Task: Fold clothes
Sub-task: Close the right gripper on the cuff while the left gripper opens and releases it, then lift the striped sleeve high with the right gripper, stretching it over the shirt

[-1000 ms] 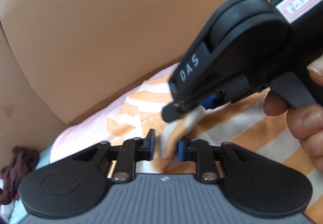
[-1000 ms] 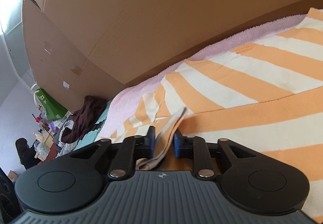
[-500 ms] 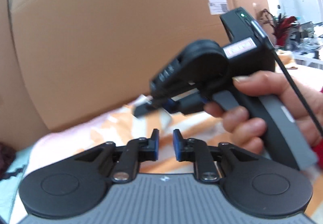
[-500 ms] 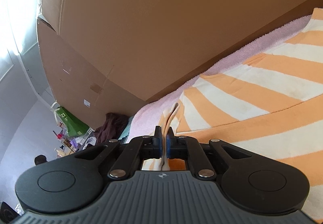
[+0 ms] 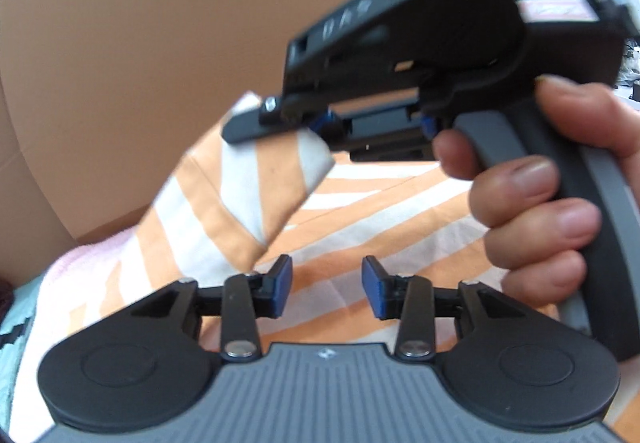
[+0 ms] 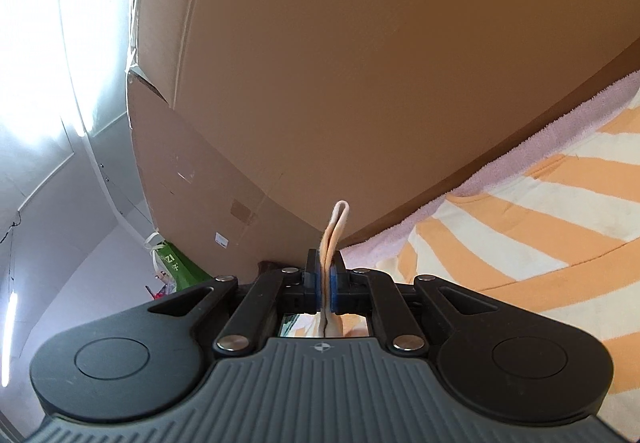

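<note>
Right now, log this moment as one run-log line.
step: lift sleeve | right gripper: shut on sleeve, raised | left gripper: open, holding nothing | shirt: flat on pink towel

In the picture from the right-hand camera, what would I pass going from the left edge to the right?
Bright window light → green bag → pinched fabric fold in the right gripper → pink towel → orange-striped garment.

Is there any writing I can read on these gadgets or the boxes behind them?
"DAS": white letters, blurred, on the right gripper body.
Pink label on that gripper: too blurred to read.
White stickers on the cardboard box: too small.
Green bag: white marks, unreadable.
</note>
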The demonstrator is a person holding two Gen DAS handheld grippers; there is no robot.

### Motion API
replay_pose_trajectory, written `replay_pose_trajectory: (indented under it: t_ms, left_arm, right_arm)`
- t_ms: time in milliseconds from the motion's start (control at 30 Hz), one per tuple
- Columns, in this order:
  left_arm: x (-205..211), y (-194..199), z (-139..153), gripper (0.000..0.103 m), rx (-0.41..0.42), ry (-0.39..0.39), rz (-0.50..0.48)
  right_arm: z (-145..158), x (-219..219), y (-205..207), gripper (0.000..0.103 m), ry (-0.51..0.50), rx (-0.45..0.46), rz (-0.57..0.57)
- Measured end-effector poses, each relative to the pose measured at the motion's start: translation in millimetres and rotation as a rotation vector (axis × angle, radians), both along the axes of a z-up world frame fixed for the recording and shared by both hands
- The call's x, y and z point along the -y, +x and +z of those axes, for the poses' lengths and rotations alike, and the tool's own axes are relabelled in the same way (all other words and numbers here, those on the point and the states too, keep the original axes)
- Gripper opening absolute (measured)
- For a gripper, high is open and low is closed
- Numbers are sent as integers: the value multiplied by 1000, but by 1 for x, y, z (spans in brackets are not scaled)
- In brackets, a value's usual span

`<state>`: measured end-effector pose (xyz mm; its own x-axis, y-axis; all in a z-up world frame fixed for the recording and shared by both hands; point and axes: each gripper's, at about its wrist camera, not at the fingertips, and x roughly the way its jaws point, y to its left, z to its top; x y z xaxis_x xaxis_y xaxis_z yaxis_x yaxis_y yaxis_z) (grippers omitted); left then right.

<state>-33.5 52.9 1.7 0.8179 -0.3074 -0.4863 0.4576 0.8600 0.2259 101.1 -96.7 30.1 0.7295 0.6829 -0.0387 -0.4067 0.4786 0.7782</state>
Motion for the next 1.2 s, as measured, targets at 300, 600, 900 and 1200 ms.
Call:
replay_pose_trajectory:
  t_ms: [300, 600, 900, 1200]
  left_arm:
    - [-12, 10, 9, 56, -9, -86, 65]
    - [-53, 3, 15, 56, -4, -194, 310]
    - [-95, 69, 24, 72, 104, -98, 351]
    - [-130, 105, 7, 72, -2, -285, 403]
  right_arm:
    - [6, 16, -2, 6, 94, 49, -5]
    - [8, 20, -7, 6, 147, 84, -13]
    - [9, 31, -12, 5, 213, 129, -54]
    - [6, 41, -10, 5, 238, 95, -115]
